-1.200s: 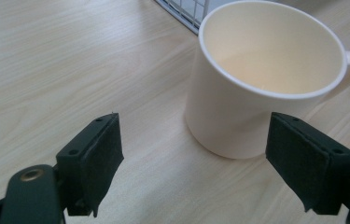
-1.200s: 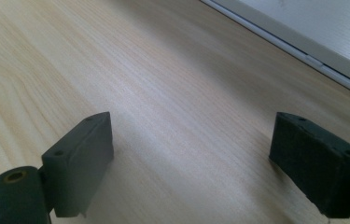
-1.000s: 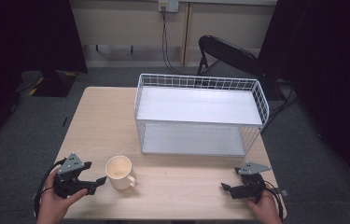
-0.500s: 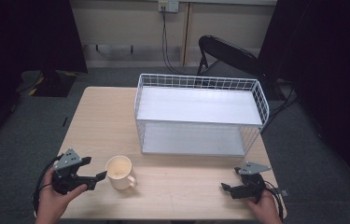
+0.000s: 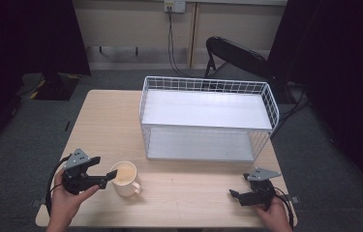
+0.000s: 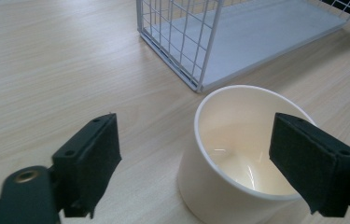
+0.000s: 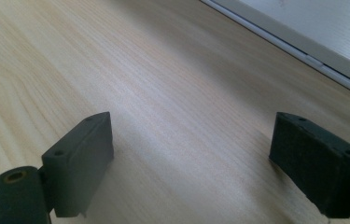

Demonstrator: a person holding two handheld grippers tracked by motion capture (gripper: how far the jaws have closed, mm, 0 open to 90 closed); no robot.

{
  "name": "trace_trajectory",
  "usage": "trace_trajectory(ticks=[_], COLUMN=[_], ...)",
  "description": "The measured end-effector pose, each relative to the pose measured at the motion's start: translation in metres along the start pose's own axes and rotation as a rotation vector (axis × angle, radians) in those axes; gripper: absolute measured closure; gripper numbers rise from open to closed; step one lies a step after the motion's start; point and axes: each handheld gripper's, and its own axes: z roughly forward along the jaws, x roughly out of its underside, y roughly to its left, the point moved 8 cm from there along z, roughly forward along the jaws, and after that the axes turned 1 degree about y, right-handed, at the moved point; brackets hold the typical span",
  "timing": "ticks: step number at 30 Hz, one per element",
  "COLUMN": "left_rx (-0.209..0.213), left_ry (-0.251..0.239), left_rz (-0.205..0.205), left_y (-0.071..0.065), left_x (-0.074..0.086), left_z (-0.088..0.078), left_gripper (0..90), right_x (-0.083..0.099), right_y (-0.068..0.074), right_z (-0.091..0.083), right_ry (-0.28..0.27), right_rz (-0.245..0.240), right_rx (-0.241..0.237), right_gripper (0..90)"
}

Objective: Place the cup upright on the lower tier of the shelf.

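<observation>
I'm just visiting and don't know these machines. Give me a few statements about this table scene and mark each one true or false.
1. The cup stands upright on the table. True.
2. The left gripper is shut tight on the cup. False: its jaws are wide open, one by the cup's rim and the other out over bare table.
3. The wire basket holds several cups. False: both of its shelves are bare.
4. The right gripper is open above bare wood. True.
5. The cup lies inside the basket. False: it stands on the table in front of the basket, near its left corner.
</observation>
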Motion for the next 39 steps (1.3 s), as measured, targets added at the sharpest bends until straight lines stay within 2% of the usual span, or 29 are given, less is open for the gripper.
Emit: trace_trajectory(ticks=[5, 10, 13, 14, 16, 18, 19, 23, 29, 34, 39], left_rx=[0.007, 0.007, 0.010, 0.007, 0.025, 0.006, 0.010, 0.018, 0.016, -0.001, -0.011], left_ry=[-0.008, -0.015, -0.022, -0.032, -0.036, -0.034, -0.038, -0.021, -0.010, -0.014, -0.010], left_rz=[-0.011, 0.003, 0.024, 0.031, 0.036, 0.052, 0.054, 0.020, 0.009, 0.006, 0.015], left_y=[0.001, 0.000, -0.002, -0.003, -0.006, -0.006, -0.007, -0.008, -0.008, -0.006, -0.007], left_x=[0.002, 0.005, 0.005, 0.004, 0.004, 0.004, 0.004, 0.007, 0.008, 0.008, 0.009], left_z=[0.008, 0.015, 0.017, 0.018, 0.019, 0.019, 0.020, 0.022, 0.025, 0.027, 0.030], left_gripper=[21.2, 28.6, 35.0, 39.9, 42.9, 45.5, 48.0, 50.5, 55.2, 61.9, 65.1], right_x=[0.000, 0.000, 0.000, 0.000, 0.000, 0.000, 0.000, 0.000, 0.000, 0.000, 0.000], right_y=[0.000, 0.000, 0.000, 0.000, 0.000, 0.000, 0.000, 0.000, 0.000, 0.000, 0.000], right_z=[0.000, 0.000, 0.000, 0.000, 0.000, 0.000, 0.000, 0.000, 0.000, 0.000, 0.000], right_ry=[0.001, 0.001, 0.001, 0.001, -0.001, 0.000, 0.000, 0.000, 0.000, 0.000, 0.000], right_rz=[0.000, 0.000, 0.000, 0.000, 0.000, 0.001, 0.001, 0.001, 0.001, 0.001, 0.002], right_rx=[0.001, 0.001, 0.001, 0.002, 0.002, 0.003, 0.003, 0.003, 0.003, 0.003, 0.003], right_gripper=[12.8, 12.7, 12.8, 12.7, 12.7, 12.7, 12.7, 12.7, 12.7, 12.7, 12.7])
